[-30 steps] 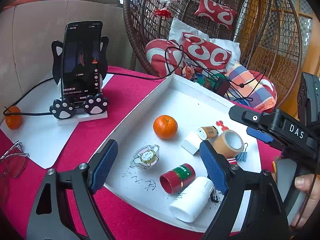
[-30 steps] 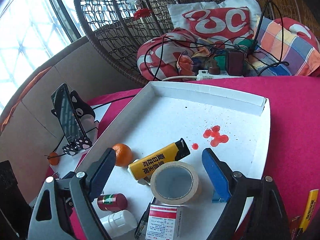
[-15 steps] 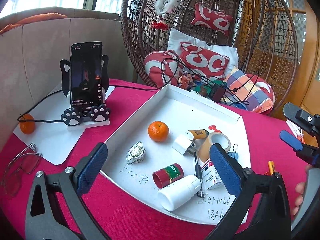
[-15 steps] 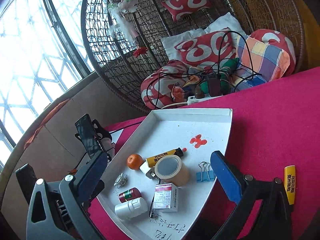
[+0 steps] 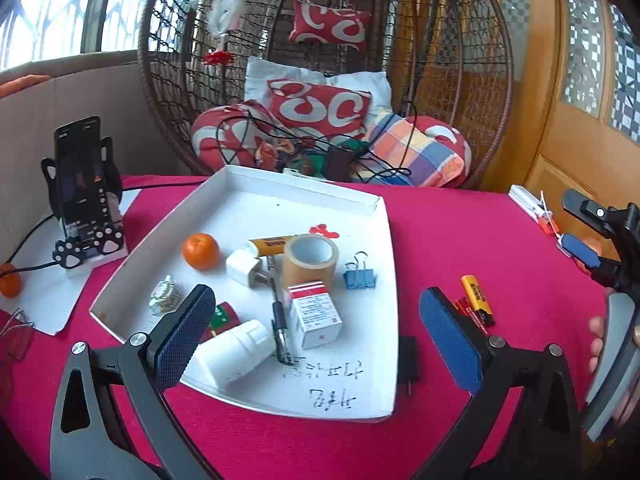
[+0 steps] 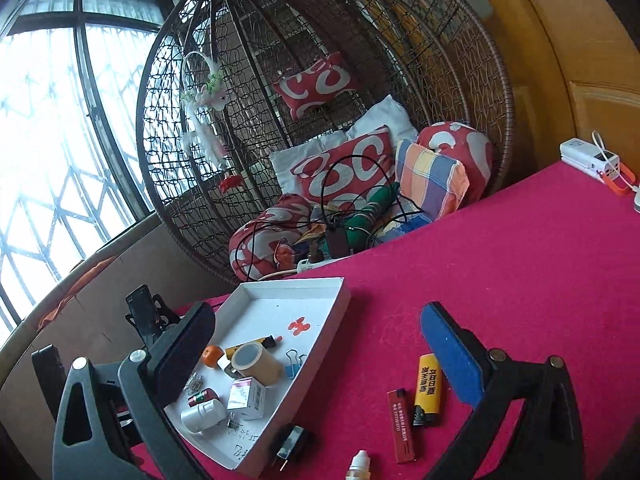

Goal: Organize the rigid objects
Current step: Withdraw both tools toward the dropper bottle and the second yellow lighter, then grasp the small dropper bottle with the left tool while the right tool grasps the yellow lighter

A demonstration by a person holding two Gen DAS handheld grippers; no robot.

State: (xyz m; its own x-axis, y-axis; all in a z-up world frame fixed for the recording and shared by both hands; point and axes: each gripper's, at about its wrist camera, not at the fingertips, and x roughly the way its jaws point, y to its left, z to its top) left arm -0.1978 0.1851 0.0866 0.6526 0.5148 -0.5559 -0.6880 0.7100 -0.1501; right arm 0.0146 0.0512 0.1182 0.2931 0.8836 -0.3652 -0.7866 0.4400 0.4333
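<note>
A white tray [image 5: 384, 232] on the red table holds an orange [image 5: 201, 251], a tape roll [image 5: 310, 260], a blue binder clip [image 5: 359, 278], a small medicine box [image 5: 316, 314], a white bottle [image 5: 236, 350], a pen and other small items. My left gripper [image 5: 316, 340] is open and empty, held above the tray's near edge. My right gripper [image 6: 316, 360] is open and empty, high above the table right of the tray [image 6: 328, 316]. A yellow lighter [image 6: 427, 388], a red lighter [image 6: 400, 424], a black plug [image 6: 290, 442] and a dropper bottle [image 6: 358, 466] lie on the cloth outside the tray.
A phone on a cat-paw stand [image 5: 82, 192] sits at the left with a second orange [image 5: 9, 285] and glasses [image 5: 16, 338]. A wicker hanging chair [image 5: 320, 80] with cushions and cables stands behind. A white power bank [image 6: 588, 158] lies at the far right.
Both grippers have pulled back and risen from the tray, widening the view. The right gripper has swung right over the cloth, where the lighters now show. Both stay open.
</note>
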